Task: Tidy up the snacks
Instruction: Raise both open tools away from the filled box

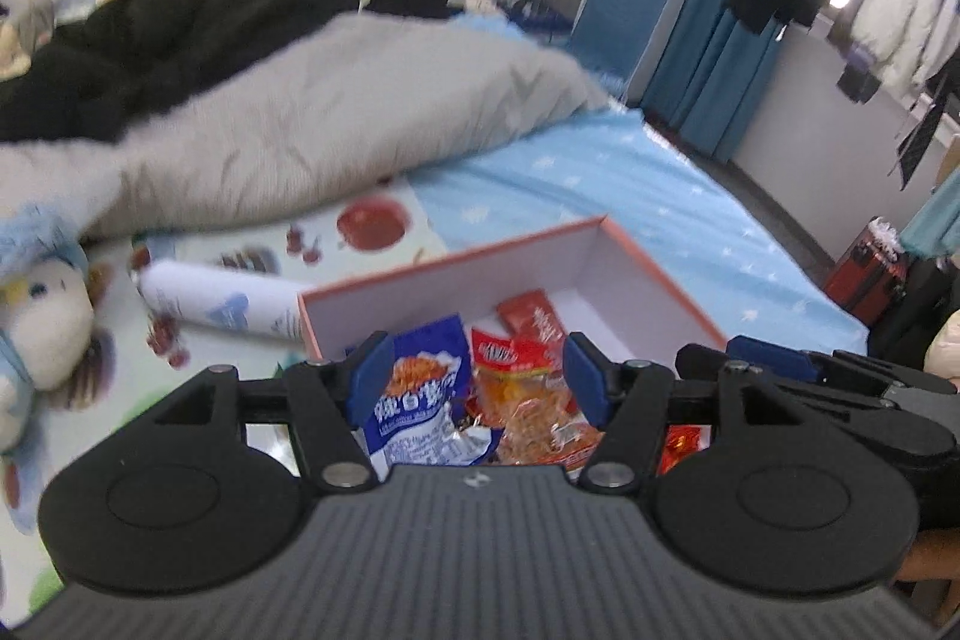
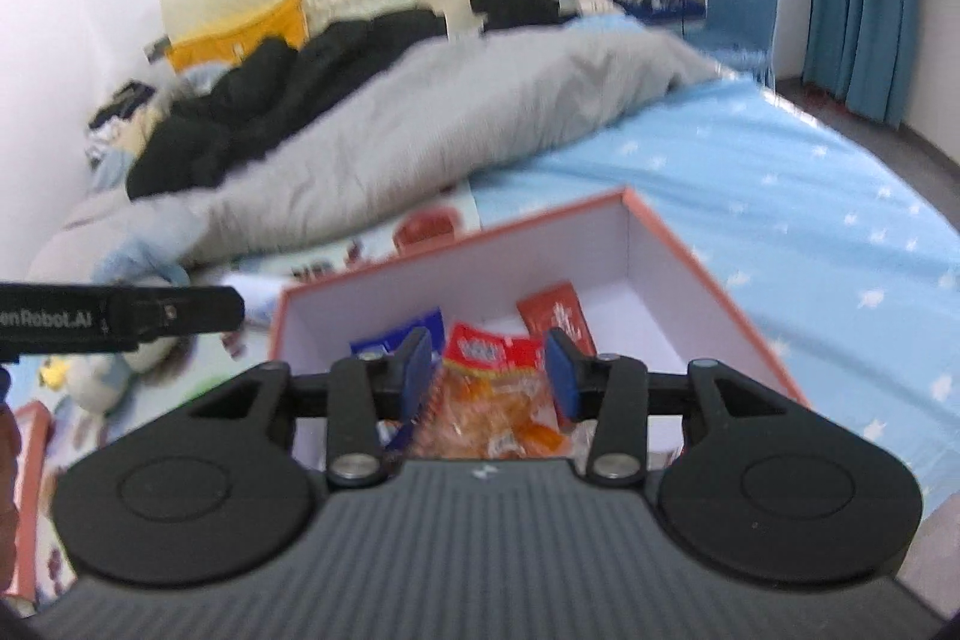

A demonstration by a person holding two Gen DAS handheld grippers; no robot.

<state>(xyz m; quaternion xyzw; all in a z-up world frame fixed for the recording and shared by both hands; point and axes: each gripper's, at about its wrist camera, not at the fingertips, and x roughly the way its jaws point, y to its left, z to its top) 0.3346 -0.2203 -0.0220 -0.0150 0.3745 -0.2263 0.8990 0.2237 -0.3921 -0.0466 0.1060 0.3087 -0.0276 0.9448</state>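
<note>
On the bed an open box holds the snacks, and both claws hover over its near end, pointing forward and down into it. The left claw is released, its blue pads wide apart; between them lie two packets side by side: a blue packet touching or just beside the left pad, and an orange packet nearer the right pad. The right claw is released too, and the orange packet lies squarely between its pads, straight ahead and below, its long axis running roughly along the fingers, away from the camera. The blue packet shows only as a corner behind its left pad. A red packet lies farther in, toward the far corner, apart from both claws. By my judgement the right claw is better placed for the orange packet, since its gap spans the packet's width and is centred on it; whether the pads touch the wrapper I cannot tell. A white tube lies outside the box, against its left wall.
</note>
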